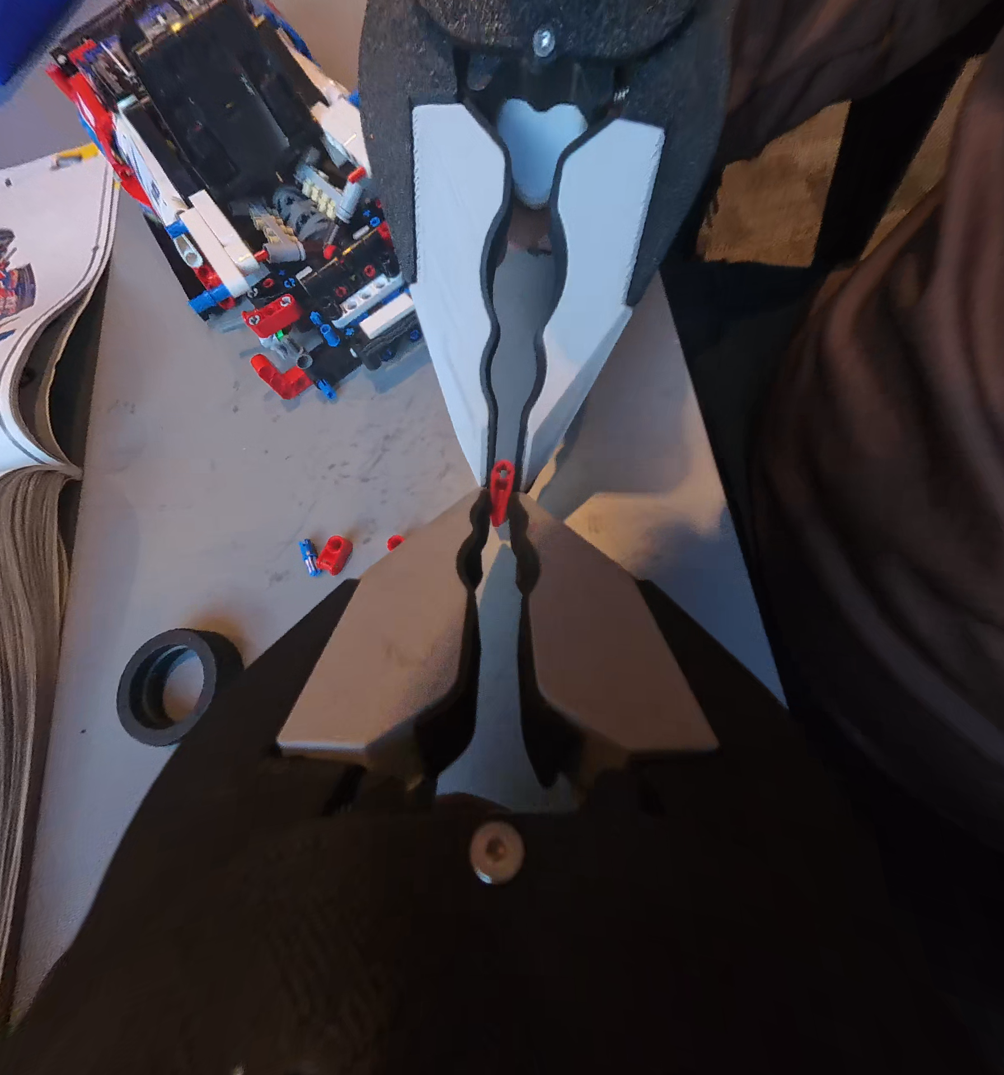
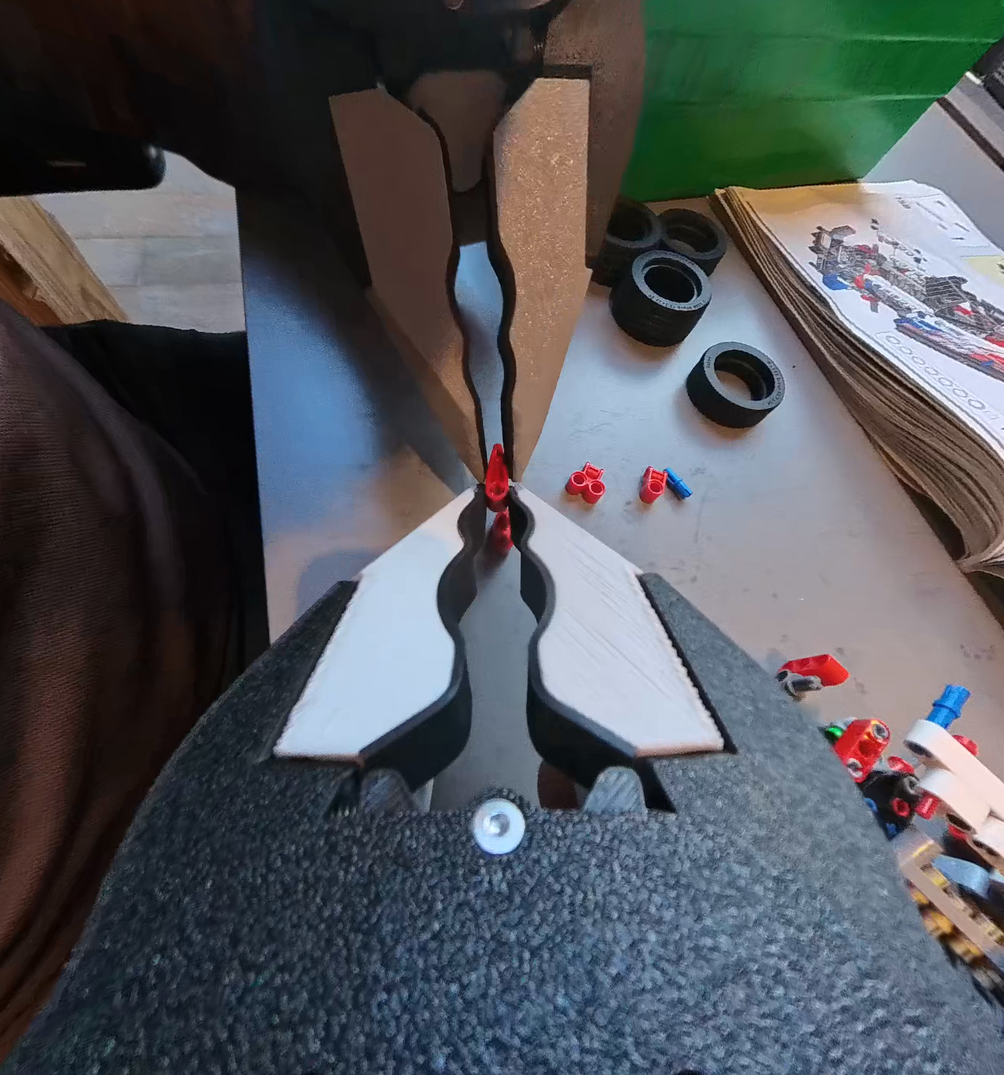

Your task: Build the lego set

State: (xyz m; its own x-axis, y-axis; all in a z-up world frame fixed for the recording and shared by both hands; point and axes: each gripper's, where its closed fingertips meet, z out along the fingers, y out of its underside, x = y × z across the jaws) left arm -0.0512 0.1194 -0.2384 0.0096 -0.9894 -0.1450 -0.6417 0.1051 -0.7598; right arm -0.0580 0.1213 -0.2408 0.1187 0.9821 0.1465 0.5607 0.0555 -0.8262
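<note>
1. Lego model [image 1: 244, 192], partly built in red, blue, white and black, is sitting at the upper left of the left wrist frame; its far end is running out of the top edge, and in the right wrist frame only a corner is showing at the lower right, cut by the edge.
2. Left hand-held gripper [image 1: 498, 505] is reaching up from the bottom of its own frame, fingers nearly closed and pinching a small red piece [image 1: 501, 491] at the tips.
3. Right hand-held gripper [image 2: 495, 494] is meeting it tip to tip, equally narrowed onto the same red piece; how the piece is shared between the two pairs of tips is hard to make out.
4. A second red bit [image 2: 501, 532] is showing just beneath, half hidden between the fingers.
5. Loose red connectors [image 2: 586, 483] and a blue pin [image 2: 677, 483] are lying on the grey surface [image 2: 720, 552] right of centre.
6. Black tyres [image 2: 735, 384] are resting further up, some blocked by the left gripper.
7. An open instruction booklet [image 2: 918, 326] is running off the right edge.
8. A dark sleeve [image 1: 895, 523] is filling the right side of the left wrist frame.
</note>
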